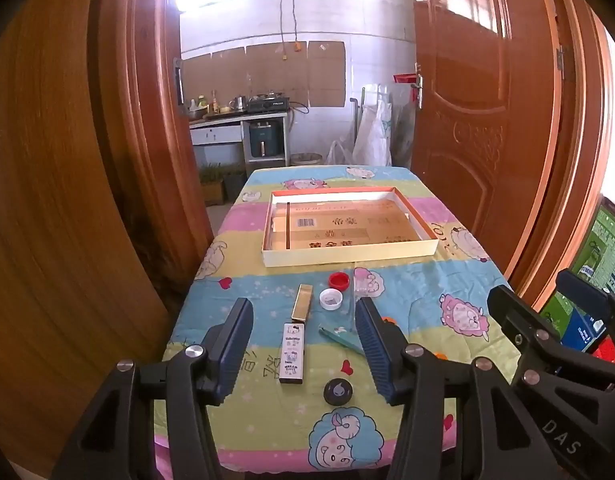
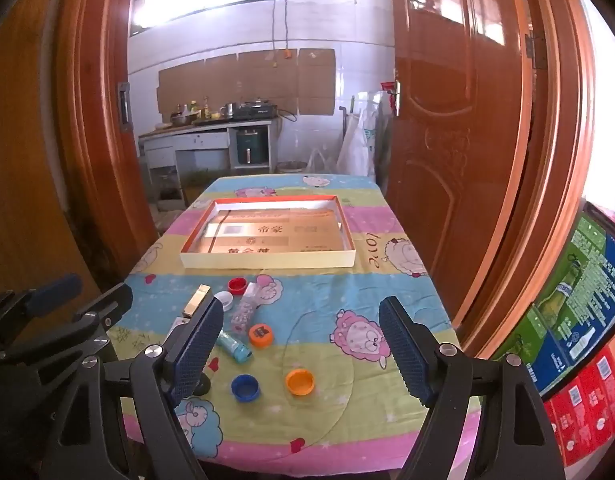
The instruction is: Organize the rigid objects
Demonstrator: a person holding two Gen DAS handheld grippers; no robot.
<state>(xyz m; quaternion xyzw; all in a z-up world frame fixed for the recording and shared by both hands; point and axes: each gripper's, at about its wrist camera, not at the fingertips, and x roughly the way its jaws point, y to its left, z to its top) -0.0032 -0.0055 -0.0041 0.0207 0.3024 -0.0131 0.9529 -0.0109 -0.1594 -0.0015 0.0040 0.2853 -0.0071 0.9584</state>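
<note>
Cardboard-lined and white-walled, the shallow tray [image 2: 267, 258] is sitting at the table's [image 2: 403, 292] far middle, serving as landmark. Nearer than the tray and leftmost, the left gripper [image 1: 303, 344] is hovering with jaws apart, gripping nothing, above the Hello Kitty case [image 1: 293, 353] and gold bar [image 1: 302, 301]. Just before the tray's front wall the red cap [image 2: 237, 285] is lying. Nearer still, the blue cap [image 2: 245, 387] and orange cap [image 2: 300, 382] are resting under the right gripper [image 2: 303, 354], which is gaping wide and empty.

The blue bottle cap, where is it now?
In the right wrist view the blue bottle cap lies near the table's front edge, just left of the orange cap.
</note>
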